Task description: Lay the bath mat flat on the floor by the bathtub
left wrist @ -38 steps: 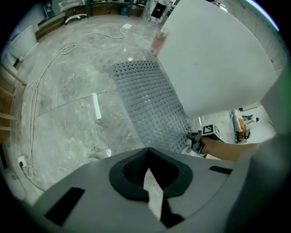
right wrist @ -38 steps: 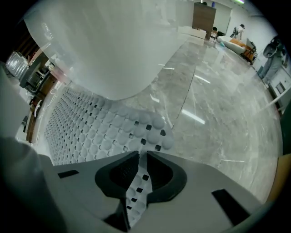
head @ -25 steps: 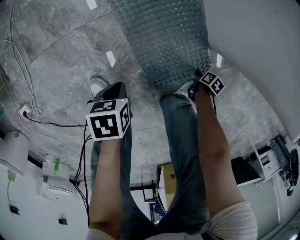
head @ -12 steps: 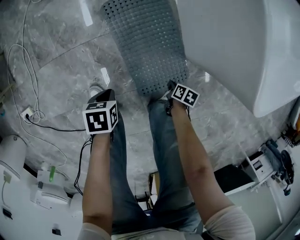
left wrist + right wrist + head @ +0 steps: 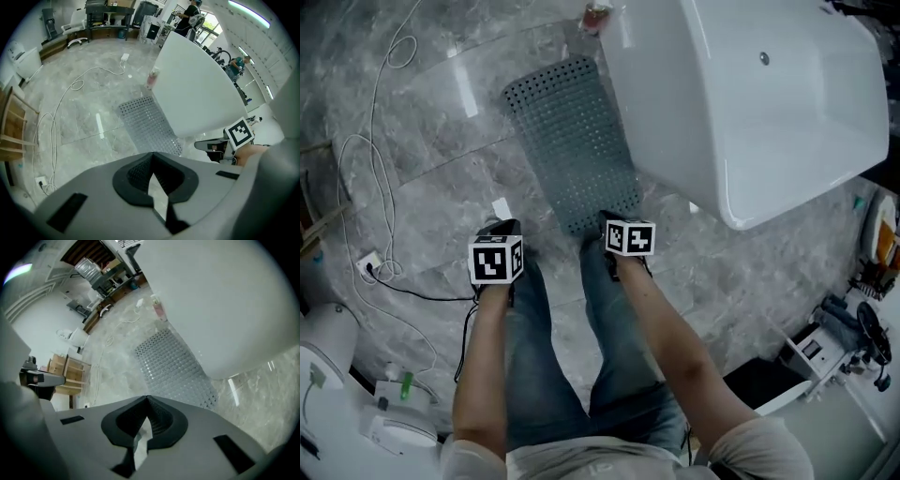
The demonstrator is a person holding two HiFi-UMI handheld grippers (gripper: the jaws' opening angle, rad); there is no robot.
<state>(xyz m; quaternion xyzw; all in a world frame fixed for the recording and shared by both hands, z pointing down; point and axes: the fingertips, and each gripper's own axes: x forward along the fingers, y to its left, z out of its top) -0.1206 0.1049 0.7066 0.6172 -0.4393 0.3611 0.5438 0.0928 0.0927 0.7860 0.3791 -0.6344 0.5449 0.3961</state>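
Observation:
The grey perforated bath mat [image 5: 572, 141] lies flat on the marble floor, its long side against the white bathtub [image 5: 750, 103]. My left gripper [image 5: 501, 227] hangs shut and empty above the floor, left of the mat's near end. Over the mat's near edge my right gripper [image 5: 607, 218] is also shut and empty. The left gripper view looks past its closed jaws [image 5: 153, 157] at the mat [image 5: 150, 124] and the tub [image 5: 197, 89]. From the right gripper view, closed jaws [image 5: 146, 399] stand above the mat [image 5: 173, 366] beside the tub [image 5: 225, 301].
A pink bottle [image 5: 597, 16] stands at the mat's far end by the tub. White cables [image 5: 370, 187] and a socket block [image 5: 367, 267] lie on the floor to the left. A wooden rack [image 5: 65, 376] stands further left. The person's legs are below the grippers.
The head view has risen and pulled back, so the whole mat and the tub now show. Both grippers have lifted away from the mat's near end and stayed shut.

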